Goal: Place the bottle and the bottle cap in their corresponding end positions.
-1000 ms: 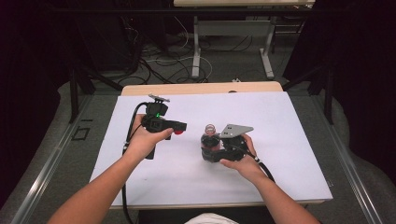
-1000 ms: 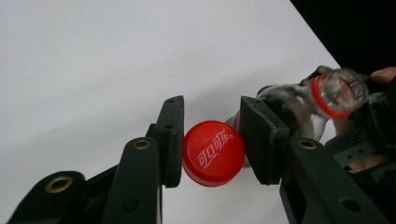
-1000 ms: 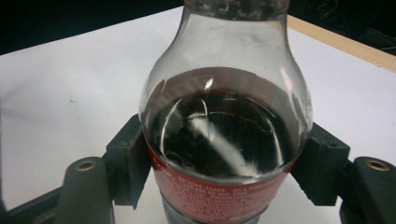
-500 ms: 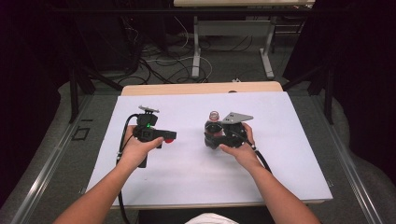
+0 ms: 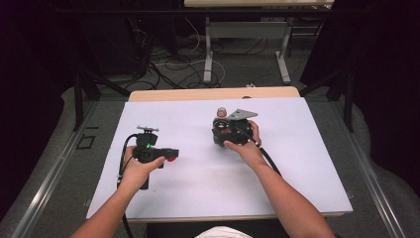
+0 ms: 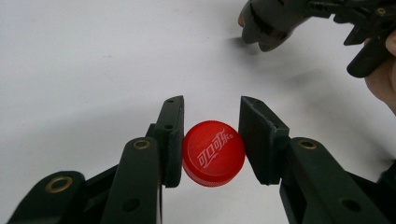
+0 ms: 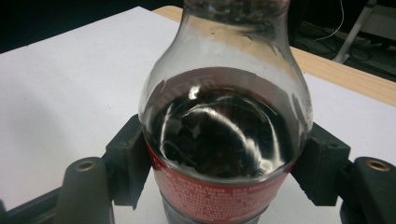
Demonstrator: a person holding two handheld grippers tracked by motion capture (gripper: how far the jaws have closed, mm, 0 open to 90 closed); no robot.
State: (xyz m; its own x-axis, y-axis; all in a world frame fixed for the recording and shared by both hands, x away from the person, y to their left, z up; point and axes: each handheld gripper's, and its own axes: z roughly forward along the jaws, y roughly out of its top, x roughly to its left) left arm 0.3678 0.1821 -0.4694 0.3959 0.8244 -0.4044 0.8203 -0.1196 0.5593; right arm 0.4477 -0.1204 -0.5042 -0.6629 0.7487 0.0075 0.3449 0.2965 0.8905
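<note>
Left tongs (image 6: 210,140) grip red cap (image 6: 213,152); right tongs (image 7: 224,163) clamp bottle (image 7: 224,140)

We held the left gripper (image 5: 171,156) low at near left, jaws clamped. The right gripper (image 5: 221,130) sat farther right, jaws also clamped.
</note>
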